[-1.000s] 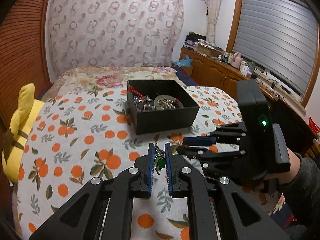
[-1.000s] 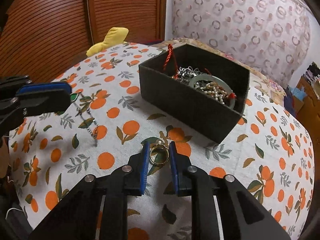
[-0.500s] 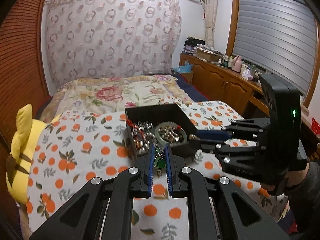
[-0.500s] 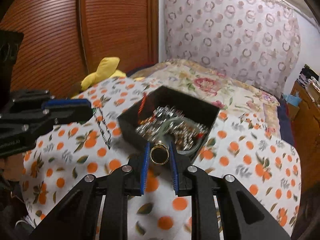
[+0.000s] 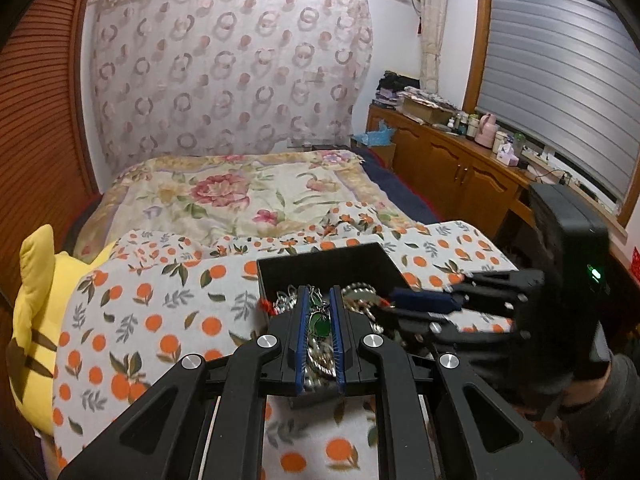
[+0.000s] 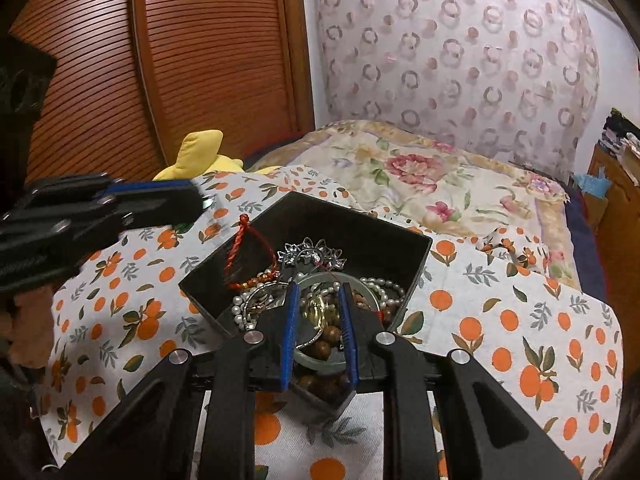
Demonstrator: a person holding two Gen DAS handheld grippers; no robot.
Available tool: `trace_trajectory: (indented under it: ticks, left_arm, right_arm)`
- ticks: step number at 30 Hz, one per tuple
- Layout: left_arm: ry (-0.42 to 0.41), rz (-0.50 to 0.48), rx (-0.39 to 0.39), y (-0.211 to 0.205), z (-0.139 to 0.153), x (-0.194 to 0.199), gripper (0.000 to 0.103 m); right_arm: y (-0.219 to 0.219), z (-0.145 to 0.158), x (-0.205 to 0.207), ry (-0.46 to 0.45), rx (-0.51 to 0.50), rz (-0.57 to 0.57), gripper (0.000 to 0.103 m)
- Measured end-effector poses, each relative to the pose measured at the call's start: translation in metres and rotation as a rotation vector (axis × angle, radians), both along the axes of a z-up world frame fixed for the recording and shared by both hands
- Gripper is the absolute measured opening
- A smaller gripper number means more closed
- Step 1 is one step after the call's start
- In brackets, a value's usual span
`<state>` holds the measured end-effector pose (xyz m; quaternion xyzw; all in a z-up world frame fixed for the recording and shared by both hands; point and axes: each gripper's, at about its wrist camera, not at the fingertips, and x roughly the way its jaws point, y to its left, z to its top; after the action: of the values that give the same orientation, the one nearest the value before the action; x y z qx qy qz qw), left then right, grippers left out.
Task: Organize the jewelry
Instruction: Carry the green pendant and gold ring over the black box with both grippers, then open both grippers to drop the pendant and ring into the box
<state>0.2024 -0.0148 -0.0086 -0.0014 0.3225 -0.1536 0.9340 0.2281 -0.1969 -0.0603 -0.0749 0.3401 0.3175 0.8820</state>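
Both grippers now over the black box (image 6: pixel 360 232); a second ago they were low over the orange-print cloth, box well ahead. Left gripper (image 5: pixel 319 316) now has the box contents directly beneath its tips. Right gripper (image 6: pixel 318 312) jaws opening; gold ring (image 6: pixel 318 312) looks loose between them, blurred, above the heap, where before it was pinched.

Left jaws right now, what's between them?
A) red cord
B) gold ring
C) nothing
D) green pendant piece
D: the left gripper pinches a green pendant between its blue pads, over the black box.
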Motion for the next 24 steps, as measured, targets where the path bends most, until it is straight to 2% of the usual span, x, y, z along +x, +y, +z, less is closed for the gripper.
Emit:
trace_trajectory:
  ticks: [2, 9, 10, 12, 16, 17, 21, 24]
  left_arm:
    - [0.004, 0.002, 0.003, -0.002, -0.001, 0.007, 0.01]
    - [0.008, 0.013, 0.027, -0.011, -0.003, 0.028, 0.011]
    - [0.011, 0.022, 0.034, -0.011, -0.004, 0.031, 0.015]
    - [0.008, 0.034, 0.034, -0.011, -0.006, 0.032, 0.042]
    - [-0.005, 0.062, 0.053, -0.01, -0.009, 0.025, 0.06]
    - [-0.008, 0.073, 0.059, -0.01, -0.009, 0.023, 0.071]
    - [-0.023, 0.112, 0.077, -0.008, -0.009, 0.008, 0.087]
    - [-0.034, 0.134, 0.096, -0.005, -0.009, -0.004, 0.093]
  right_arm:
    - [-0.002, 0.0, 0.0, -0.002, 0.011, 0.003, 0.036]
    - [-0.015, 0.005, -0.006, -0.009, 0.032, -0.014, 0.036]
    - [-0.017, 0.006, -0.007, -0.011, 0.029, -0.019, 0.036]
    - [-0.021, 0.007, -0.011, -0.016, 0.027, -0.034, 0.036]
    - [-0.031, 0.009, -0.021, -0.027, 0.033, -0.072, 0.041]
    - [-0.034, 0.009, -0.024, -0.027, 0.036, -0.082, 0.041]
    - [-0.04, 0.008, -0.033, -0.036, 0.034, -0.116, 0.048]
    - [-0.045, 0.008, -0.041, -0.044, 0.041, -0.143, 0.055]
